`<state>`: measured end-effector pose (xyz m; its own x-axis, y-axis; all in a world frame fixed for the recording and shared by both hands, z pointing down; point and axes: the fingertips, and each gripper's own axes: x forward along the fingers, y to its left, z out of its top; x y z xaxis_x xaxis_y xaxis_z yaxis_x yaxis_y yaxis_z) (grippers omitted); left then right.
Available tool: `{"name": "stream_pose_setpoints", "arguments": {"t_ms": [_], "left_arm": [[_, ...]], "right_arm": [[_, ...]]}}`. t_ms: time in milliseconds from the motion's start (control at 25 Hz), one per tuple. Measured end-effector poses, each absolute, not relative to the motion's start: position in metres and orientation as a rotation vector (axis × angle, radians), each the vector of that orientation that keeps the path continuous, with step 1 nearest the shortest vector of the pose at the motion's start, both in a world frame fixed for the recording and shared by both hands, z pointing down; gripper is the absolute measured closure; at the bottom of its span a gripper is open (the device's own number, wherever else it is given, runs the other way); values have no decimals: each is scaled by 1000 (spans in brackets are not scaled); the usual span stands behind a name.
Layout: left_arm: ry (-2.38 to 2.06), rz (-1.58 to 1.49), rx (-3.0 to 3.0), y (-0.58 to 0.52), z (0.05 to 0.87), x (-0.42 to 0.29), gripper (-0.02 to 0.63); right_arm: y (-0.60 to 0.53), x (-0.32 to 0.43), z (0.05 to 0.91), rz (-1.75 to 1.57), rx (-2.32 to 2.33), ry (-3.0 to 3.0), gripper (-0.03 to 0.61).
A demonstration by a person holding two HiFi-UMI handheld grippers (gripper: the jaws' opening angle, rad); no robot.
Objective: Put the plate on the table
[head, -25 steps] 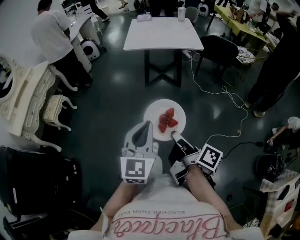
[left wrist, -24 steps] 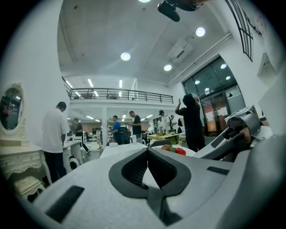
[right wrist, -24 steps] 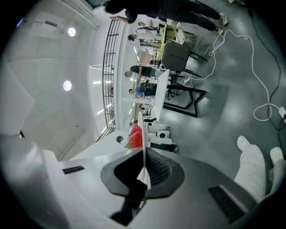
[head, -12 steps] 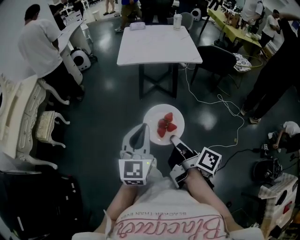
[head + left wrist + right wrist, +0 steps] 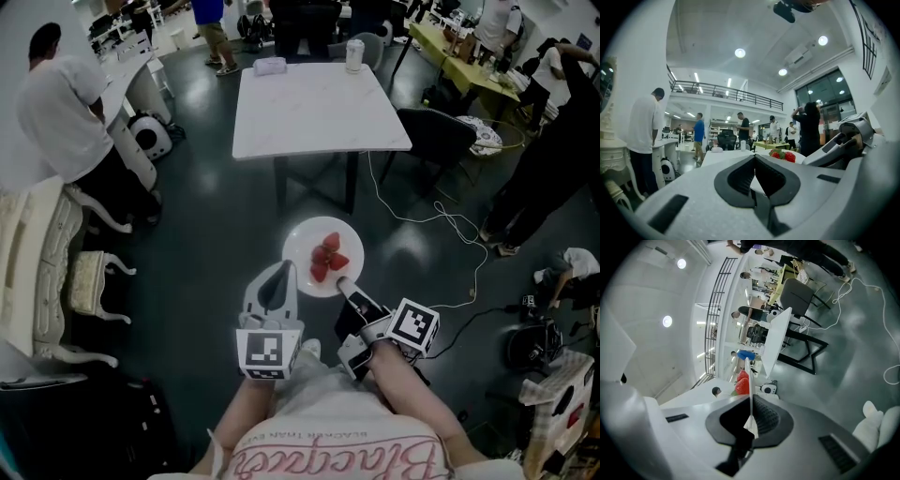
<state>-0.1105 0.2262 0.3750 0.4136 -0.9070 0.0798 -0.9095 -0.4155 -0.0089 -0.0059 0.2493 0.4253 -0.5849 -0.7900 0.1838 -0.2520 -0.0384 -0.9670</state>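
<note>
A white plate [image 5: 305, 246] with strawberries [image 5: 326, 255] hangs above the dark floor, short of the white table [image 5: 319, 94]. My right gripper [image 5: 344, 284] is shut on the plate's near rim, which shows edge-on between the jaws [image 5: 749, 380]. The strawberries [image 5: 743, 383] sit just past them. My left gripper [image 5: 284, 269] is shut, its tip at the plate's left rim; I cannot tell whether it touches. In the left gripper view the plate [image 5: 761, 152] and strawberries [image 5: 783, 155] lie just beyond the shut left gripper [image 5: 755, 180].
A can [image 5: 354, 54] and a small white box [image 5: 270, 66] stand at the table's far edge. A dark chair [image 5: 436, 136] is right of the table, and a white cable [image 5: 441, 225] trails on the floor. A person [image 5: 56, 112] and ornate white furniture [image 5: 37, 272] are at the left.
The table has come closer and larger in the head view. Both grippers and the plate have moved forward together, with the grip unchanged.
</note>
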Motion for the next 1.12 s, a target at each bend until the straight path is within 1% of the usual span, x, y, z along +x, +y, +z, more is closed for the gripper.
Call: {"name": "stream_pose_setpoints", "arguments": {"t_ms": [360,520,760,1120], "left_arm": [[-1683,69,2610,172,375,-137,610],[-1683,65,2593,154,380,-135,609],[-1678,100,2607,117,388,-120,611],[-1604,136,2662,27,383,-68,609]], "right_arm": [[194,-13,425,-1675,-1146,1816,566],[171,-6,428,-1684,-1145,1819,566],[125,13,432,-1661,-1143,1871,566],[40,51,434,-1657,-1087,1798,566]]}}
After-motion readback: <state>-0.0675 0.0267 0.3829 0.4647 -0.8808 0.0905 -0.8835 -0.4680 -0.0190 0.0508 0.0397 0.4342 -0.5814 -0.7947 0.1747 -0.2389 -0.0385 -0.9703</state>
